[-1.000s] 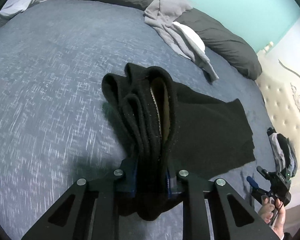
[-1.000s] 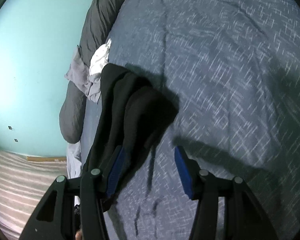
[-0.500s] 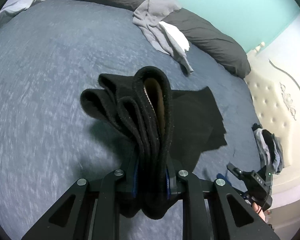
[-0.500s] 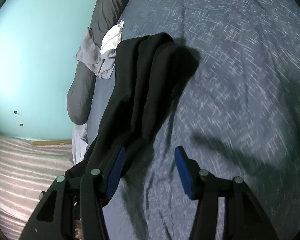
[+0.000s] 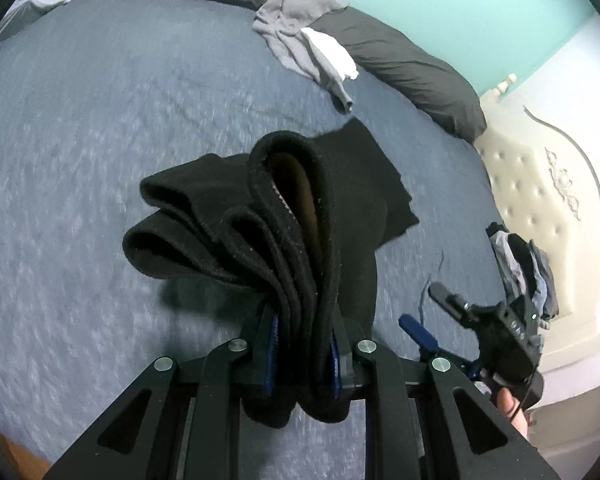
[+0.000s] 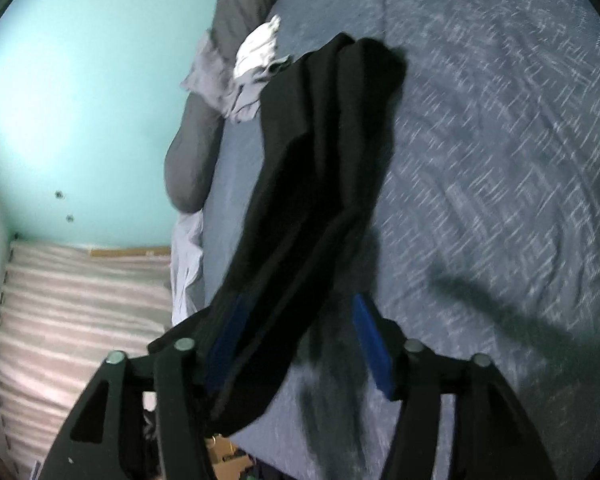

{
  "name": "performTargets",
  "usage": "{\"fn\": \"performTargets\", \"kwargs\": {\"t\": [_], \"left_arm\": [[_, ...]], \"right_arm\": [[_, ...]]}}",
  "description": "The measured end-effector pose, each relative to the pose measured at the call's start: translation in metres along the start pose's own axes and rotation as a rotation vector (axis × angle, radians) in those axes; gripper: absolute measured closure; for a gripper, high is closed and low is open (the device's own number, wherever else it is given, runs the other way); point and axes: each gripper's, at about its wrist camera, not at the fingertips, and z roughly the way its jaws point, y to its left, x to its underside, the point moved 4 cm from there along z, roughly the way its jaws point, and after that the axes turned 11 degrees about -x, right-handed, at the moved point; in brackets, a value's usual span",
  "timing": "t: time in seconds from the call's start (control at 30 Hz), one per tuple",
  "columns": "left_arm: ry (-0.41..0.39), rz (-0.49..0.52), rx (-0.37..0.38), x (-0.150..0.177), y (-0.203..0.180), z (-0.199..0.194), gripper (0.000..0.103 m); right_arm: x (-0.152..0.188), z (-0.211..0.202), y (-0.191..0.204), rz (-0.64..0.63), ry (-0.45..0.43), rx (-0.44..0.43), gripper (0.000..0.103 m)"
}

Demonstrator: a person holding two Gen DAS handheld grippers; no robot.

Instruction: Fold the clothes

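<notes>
A black garment [image 5: 300, 220] hangs bunched in thick folds above the blue bedcover [image 5: 100, 100], its tail trailing toward the headboard. My left gripper [image 5: 304, 332] is shut on the folds, which fill the gap between its blue pads. My right gripper [image 5: 428, 308], held by a hand, is open low on the right, just beside the garment's hanging edge. In the right wrist view the black garment [image 6: 320, 160] stretches away from the right gripper [image 6: 300, 344] and lies across its left finger. The jaws stand wide apart.
A grey and white heap of clothes [image 5: 300, 28] lies on a long dark pillow [image 5: 412, 68] at the bed's far side. A white tufted headboard [image 5: 532, 184] with a small pile of clothes [image 5: 520, 268] stands at the right. A striped floor covering [image 6: 80, 300] lies beside the bed.
The black garment has been lifted off the bed and its flat tail drawn up and in. The right gripper has come closer to it, still open.
</notes>
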Motion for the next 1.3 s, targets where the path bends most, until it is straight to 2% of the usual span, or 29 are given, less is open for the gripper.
{"fn": "performTargets", "kwargs": {"t": [0.27,0.6,0.87,1.07,1.1,1.27,1.3], "left_arm": [[0.009,-0.019,0.001,0.028,-0.005,0.006,0.082],[0.013,-0.045,0.019,0.032,0.001,0.011,0.082],[0.015,-0.06,0.034,0.031,0.006,0.013,0.082],[0.01,-0.052,0.033,0.031,0.004,0.013,0.082],[0.01,-0.049,0.031,0.031,0.004,0.013,0.082],[0.004,-0.033,0.02,0.03,0.002,0.011,0.082],[0.003,-0.031,0.02,0.03,0.002,0.011,0.082]], "right_arm": [[0.022,0.016,0.003,-0.043,0.117,0.012,0.039],[0.035,0.055,-0.008,-0.021,0.188,0.012,0.034],[0.039,0.075,-0.019,0.026,0.165,-0.056,0.029],[0.038,0.085,-0.02,0.032,0.141,-0.09,0.029],[0.037,0.087,-0.018,0.023,0.139,-0.09,0.031],[0.034,0.092,-0.005,-0.027,0.132,-0.087,0.063],[0.034,0.091,-0.002,-0.042,0.13,-0.081,0.066]]}}
